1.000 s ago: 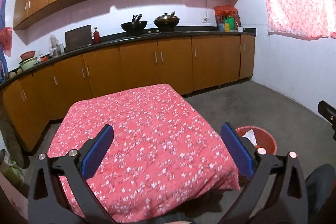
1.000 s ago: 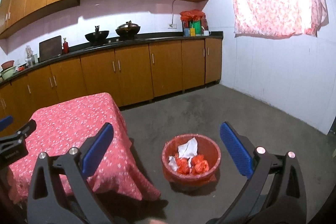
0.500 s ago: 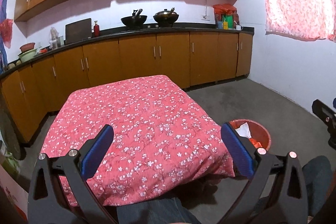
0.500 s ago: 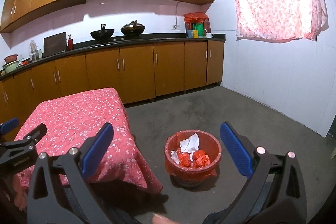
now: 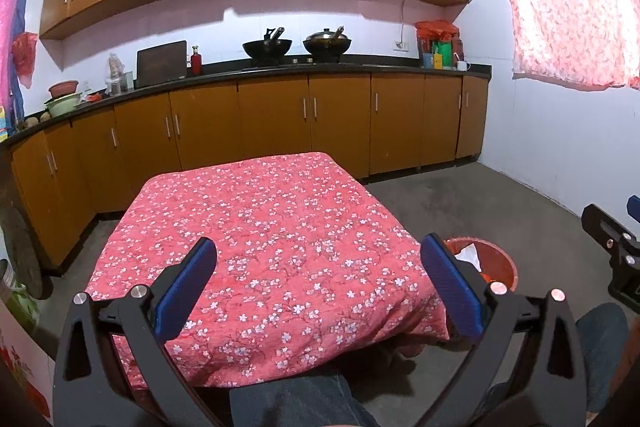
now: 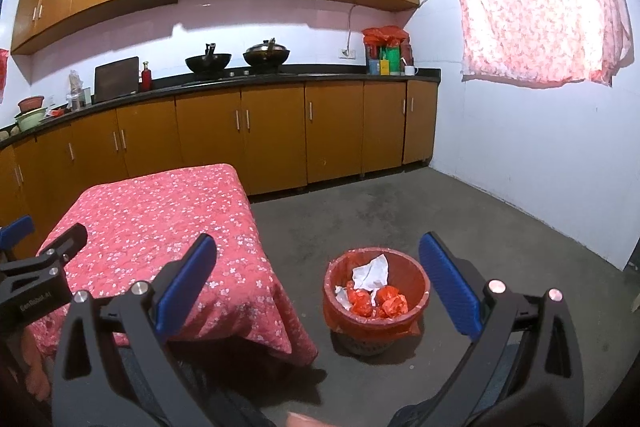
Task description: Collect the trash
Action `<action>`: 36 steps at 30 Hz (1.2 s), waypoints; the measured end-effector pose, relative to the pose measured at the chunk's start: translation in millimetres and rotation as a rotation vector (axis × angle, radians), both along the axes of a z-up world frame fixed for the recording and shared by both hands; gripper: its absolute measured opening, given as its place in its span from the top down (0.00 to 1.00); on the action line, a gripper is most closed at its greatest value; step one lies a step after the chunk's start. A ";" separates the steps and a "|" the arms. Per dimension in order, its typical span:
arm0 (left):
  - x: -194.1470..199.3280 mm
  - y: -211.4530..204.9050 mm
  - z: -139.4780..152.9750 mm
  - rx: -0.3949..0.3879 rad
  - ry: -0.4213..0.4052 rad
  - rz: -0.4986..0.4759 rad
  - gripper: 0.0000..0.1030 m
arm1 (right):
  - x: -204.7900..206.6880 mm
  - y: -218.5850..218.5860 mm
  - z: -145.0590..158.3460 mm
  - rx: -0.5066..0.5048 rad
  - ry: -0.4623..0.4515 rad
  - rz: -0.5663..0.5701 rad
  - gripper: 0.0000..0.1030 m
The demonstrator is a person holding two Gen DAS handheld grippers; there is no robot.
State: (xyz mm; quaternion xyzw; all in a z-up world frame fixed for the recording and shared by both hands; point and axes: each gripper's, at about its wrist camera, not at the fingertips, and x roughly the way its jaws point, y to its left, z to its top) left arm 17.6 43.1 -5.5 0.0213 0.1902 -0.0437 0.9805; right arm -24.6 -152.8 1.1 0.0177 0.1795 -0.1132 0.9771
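Note:
A red-lined trash basket (image 6: 412,291) stands on the floor right of the table, holding white crumpled paper (image 6: 372,273) and orange-red wads (image 6: 390,305). In the left wrist view the basket (image 5: 500,263) shows partly behind the table corner. My left gripper (image 5: 318,283) is open and empty, held above the near edge of the table with the red flowered cloth (image 5: 264,239). My right gripper (image 6: 318,283) is open and empty, held above the floor in front of the basket. No loose trash shows on the cloth.
Brown kitchen cabinets (image 5: 272,123) with a dark counter run along the back wall, with two woks (image 5: 296,47) on the stove. The grey concrete floor (image 6: 460,219) spreads to the white right wall. A person's knees show under both grippers.
Both grippers have pulled back and risen, so the table and basket look farther off. Both stay open and empty.

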 end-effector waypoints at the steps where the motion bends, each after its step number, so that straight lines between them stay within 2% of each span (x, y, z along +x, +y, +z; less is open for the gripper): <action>1: -0.5 0.5 0.7 -0.003 -0.002 0.001 0.02 | -0.1 -0.5 0.3 0.002 0.000 -0.001 0.04; 36: -1.0 3.2 -0.9 -0.012 0.013 -0.012 0.02 | -1.2 -2.5 0.7 0.016 0.001 -0.007 0.04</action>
